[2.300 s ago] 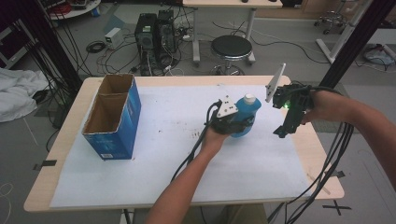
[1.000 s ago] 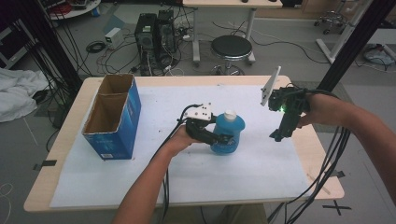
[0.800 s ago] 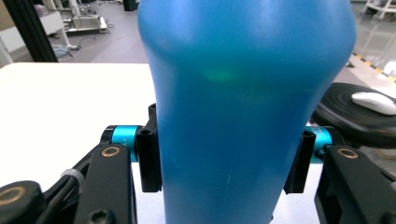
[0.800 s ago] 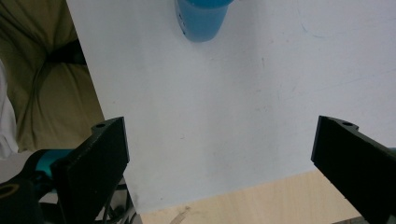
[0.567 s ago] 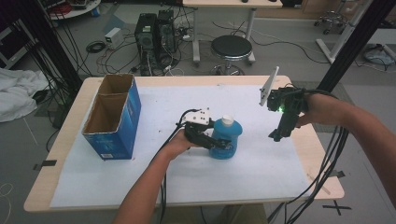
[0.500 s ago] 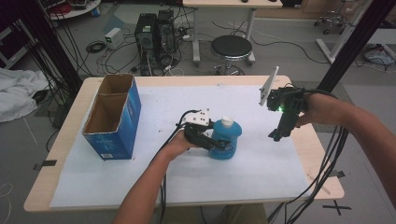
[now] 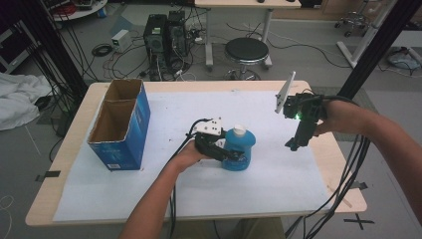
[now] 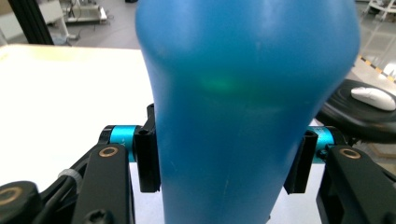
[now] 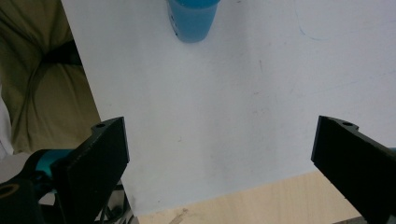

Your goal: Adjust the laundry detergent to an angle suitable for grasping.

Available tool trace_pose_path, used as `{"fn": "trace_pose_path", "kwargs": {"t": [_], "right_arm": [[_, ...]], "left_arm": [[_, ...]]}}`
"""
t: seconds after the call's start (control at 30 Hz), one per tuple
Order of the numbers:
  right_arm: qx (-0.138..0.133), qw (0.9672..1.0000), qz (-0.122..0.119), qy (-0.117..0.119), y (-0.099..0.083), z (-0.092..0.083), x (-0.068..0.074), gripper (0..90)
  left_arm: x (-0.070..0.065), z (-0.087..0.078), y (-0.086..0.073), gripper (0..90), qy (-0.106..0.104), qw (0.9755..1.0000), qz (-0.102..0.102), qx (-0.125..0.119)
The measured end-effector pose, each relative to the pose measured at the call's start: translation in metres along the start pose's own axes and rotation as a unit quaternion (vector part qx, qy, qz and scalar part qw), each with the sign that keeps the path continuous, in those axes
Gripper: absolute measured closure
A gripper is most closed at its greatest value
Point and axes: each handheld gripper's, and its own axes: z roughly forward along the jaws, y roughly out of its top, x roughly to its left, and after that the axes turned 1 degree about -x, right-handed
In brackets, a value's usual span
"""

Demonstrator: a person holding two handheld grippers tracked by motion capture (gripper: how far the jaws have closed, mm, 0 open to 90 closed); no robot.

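A blue plastic bottle with a white cap stands upright near the middle of the white table sheet. My left gripper is shut on its lower body from the left side. In the left gripper view the bottle sits between the pads, which press on both its sides. My right gripper hangs to the right of the bottle, pointing down at the sheet, jaws wide open with nothing between them. The right gripper view shows the bottle's base farther off at the top.
An open blue cardboard box with two compartments stands on the table's left part. The white sheet covers most of the wooden table. Cables trail off the front and right edges.
My left gripper has carried the bottle leftward and toward the front of the table, then slowed. The right gripper has stayed where it was.
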Motion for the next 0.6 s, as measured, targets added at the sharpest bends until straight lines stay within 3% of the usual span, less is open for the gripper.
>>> {"fn": "trace_pose_path", "kwargs": {"t": [0.1, 0.27, 0.37, 0.43, 0.6], "right_arm": [[0.001, 1.0, 0.001, 0.0, -0.0001, -0.0005, 0.0006, 3.1], [0.001, 1.0, 0.0, 0.0, -0.0009, -0.0011, 0.0007, 3.1], [0.0, 1.0, 0.0, -0.002, -0.0001, -0.0006, 0.0013, 3.1], [0.002, 1.0, 0.0, -0.002, 0.0007, -0.0006, 0.0016, 3.1], [0.0, 1.0, -0.002, -0.001, 0.0016, 0.0, 0.0012, 3.1]], "left_arm": [[-0.0007, -0.0001, 0.0006, 43.4, 0.002, 1.0, -0.003, 0.001], [-0.0015, -0.002, 0.0017, 31.8, 0.006, 0.9999, -0.015, 0.003], [-0.0029, -0.0036, 0.002, 30.1, 0.006, 0.9997, -0.023, 0.009], [-0.0026, -0.0035, 0.0022, 23.3, 0.008, 0.9996, -0.027, 0.011], [-0.0037, -0.0068, 0.0042, 23.3, 0.014, 0.9993, -0.034, 0.008]]}}
